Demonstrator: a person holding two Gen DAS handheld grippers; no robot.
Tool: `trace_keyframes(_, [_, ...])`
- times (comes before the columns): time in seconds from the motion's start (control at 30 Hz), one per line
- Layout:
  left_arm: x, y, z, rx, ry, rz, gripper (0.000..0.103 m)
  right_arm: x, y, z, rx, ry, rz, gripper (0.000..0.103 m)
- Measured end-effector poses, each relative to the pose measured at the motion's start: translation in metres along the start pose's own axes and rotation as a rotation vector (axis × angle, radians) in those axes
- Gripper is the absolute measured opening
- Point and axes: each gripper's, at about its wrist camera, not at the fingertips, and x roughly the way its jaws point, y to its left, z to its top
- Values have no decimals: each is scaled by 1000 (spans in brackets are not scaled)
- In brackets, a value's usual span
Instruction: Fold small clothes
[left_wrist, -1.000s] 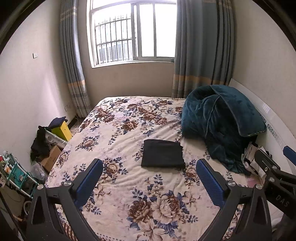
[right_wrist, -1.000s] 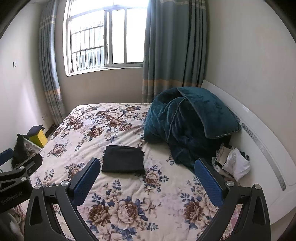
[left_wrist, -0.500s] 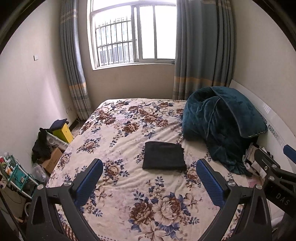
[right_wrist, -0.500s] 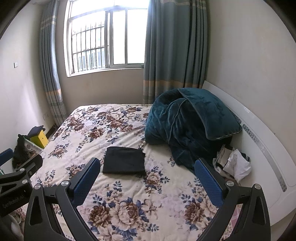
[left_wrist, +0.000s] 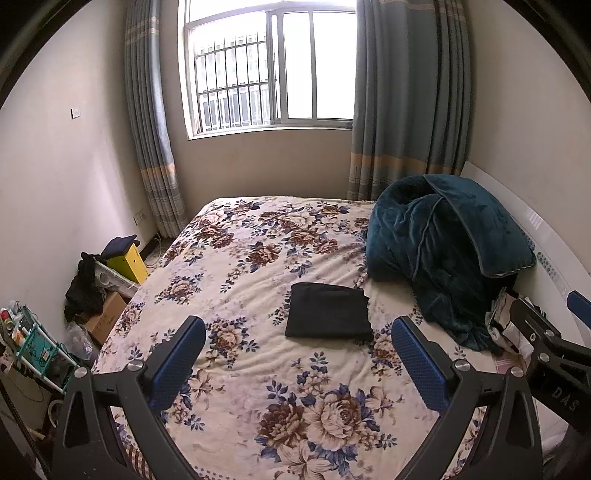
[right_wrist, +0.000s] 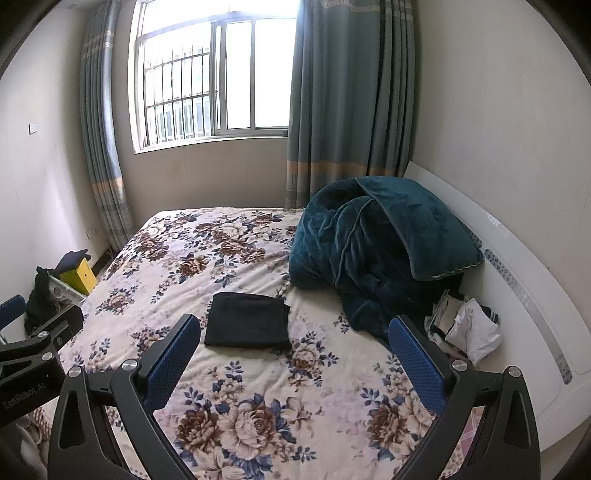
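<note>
A black garment (left_wrist: 328, 312), folded into a flat rectangle, lies on the floral bedspread (left_wrist: 266, 369) in the middle of the bed. It also shows in the right wrist view (right_wrist: 248, 320). My left gripper (left_wrist: 297, 350) is open and empty, held above the bed's near end, well short of the garment. My right gripper (right_wrist: 293, 349) is open and empty too, also back from the garment. The right gripper's body shows at the right edge of the left wrist view (left_wrist: 546, 343); the left gripper's body shows at the left edge of the right wrist view (right_wrist: 33, 354).
A bunched teal blanket (left_wrist: 443, 251) sits at the bed's right by the white headboard (right_wrist: 517, 288). A pile of light clothes (right_wrist: 465, 325) lies beside it. Boxes, a yellow box (left_wrist: 129, 264) and dark clothes stand on the floor at the left. The window and curtains are behind.
Both grippers have drawn slightly back and tilted up; the garment sits a little lower in both views. Both stay open and empty. The garment has not moved.
</note>
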Motion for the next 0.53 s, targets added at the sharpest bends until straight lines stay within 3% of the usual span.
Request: trace_keyframes(0.53, [-5,6,-3,-32,6,37,103,1,4,2,-3,2,5,103])
